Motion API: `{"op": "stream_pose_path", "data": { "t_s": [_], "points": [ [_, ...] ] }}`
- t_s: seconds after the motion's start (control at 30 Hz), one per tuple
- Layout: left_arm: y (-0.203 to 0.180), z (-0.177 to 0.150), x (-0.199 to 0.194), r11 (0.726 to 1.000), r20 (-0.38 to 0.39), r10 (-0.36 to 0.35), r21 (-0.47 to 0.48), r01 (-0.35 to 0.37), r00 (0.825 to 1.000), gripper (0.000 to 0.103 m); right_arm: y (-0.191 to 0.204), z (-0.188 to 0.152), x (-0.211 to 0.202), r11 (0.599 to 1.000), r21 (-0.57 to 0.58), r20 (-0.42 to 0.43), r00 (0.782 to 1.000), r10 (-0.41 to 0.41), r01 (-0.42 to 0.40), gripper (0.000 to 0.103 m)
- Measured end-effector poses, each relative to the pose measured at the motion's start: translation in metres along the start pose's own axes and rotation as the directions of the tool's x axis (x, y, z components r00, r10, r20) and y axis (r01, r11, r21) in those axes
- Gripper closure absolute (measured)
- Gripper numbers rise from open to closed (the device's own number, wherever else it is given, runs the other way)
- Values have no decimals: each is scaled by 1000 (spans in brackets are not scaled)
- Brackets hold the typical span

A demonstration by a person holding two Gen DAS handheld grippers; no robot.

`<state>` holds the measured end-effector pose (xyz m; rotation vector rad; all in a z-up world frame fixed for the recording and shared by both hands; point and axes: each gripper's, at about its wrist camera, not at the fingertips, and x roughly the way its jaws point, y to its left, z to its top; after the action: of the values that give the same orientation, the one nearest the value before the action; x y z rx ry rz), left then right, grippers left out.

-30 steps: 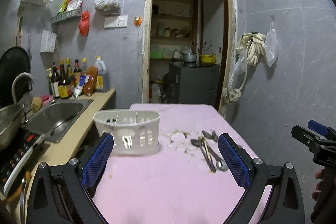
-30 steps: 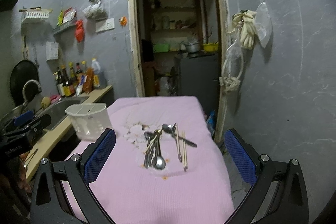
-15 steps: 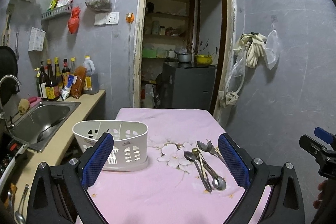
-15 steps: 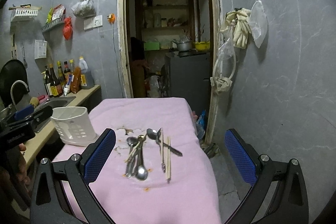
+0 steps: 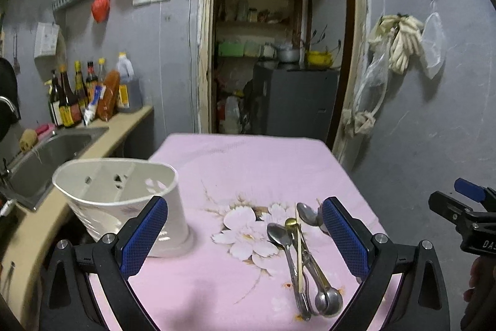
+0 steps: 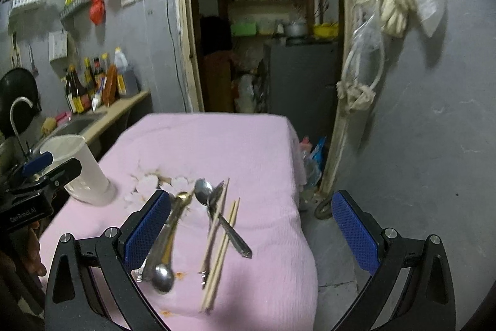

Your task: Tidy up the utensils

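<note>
A white plastic utensil holder [image 5: 124,207] with divided compartments stands on the left side of the pink flowered tablecloth [image 5: 241,163]; it also shows in the right wrist view [image 6: 83,172]. A pile of metal spoons [image 5: 307,266] and wooden chopsticks [image 6: 220,253] lies to its right. My left gripper [image 5: 245,234] is open and empty, above the cloth between holder and spoons. My right gripper [image 6: 251,228] is open and empty, above the spoons [image 6: 167,241] and chopsticks near the table's right edge.
A counter with a steel sink [image 5: 52,154] and sauce bottles [image 5: 80,95] runs along the left. A doorway [image 5: 279,51] opens behind the table. Gloves and bags [image 5: 400,42] hang on the right wall. Floor lies past the table's right edge [image 6: 313,238].
Both grippers have come lower and closer to the table. The holder and the utensils look larger and nearer. Both stay open and empty.
</note>
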<state>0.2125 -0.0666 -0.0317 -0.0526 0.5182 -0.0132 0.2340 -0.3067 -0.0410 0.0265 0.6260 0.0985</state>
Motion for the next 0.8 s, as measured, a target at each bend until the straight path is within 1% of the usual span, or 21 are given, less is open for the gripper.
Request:
{"op": "stream_pose_path", "data": {
  "t_s": [0.13,0.27,0.37,0.47,0.5,0.57,0.63,0.67,0.7,0.73,0.8],
  "points": [
    [-7,-6,30,1000,-47,12,4,-11,999,3,-5,-4,35,999,-14,-65,997,44,-45,1],
    [-10,-12,59,1000,-107,9,-10,-10,994,3,-11,-8,66,995,4,-112,988,103,-103,1],
    [-11,-18,80,1000,-155,0,-28,-4,988,3,-12,-10,89,990,25,-151,979,138,-136,1],
    [-15,-24,95,1000,-194,-17,-28,12,981,3,-10,-9,106,981,44,-174,965,196,-191,2],
    [-17,-26,98,1000,-203,-17,-23,13,979,3,-8,-9,113,977,47,-184,960,213,-207,3],
    [-20,-28,104,1000,-219,-22,-15,20,975,3,-6,-8,123,969,57,-205,947,246,-240,12],
    [-23,-31,109,999,-245,-33,-12,31,969,3,-2,-9,137,960,72,-234,931,282,-272,26],
    [-24,-32,112,999,-255,-38,-13,36,966,4,-1,-9,141,956,77,-243,925,293,-283,29],
    [-25,-34,114,999,-268,-45,-17,42,962,7,3,-9,147,950,82,-253,916,312,-301,36],
    [-25,-35,118,998,-283,-55,-23,51,958,9,5,-8,152,946,82,-262,909,323,-313,41],
    [-25,-37,123,997,-310,-72,-35,64,948,18,11,-9,160,938,79,-278,896,347,-339,46]
  ]
}}
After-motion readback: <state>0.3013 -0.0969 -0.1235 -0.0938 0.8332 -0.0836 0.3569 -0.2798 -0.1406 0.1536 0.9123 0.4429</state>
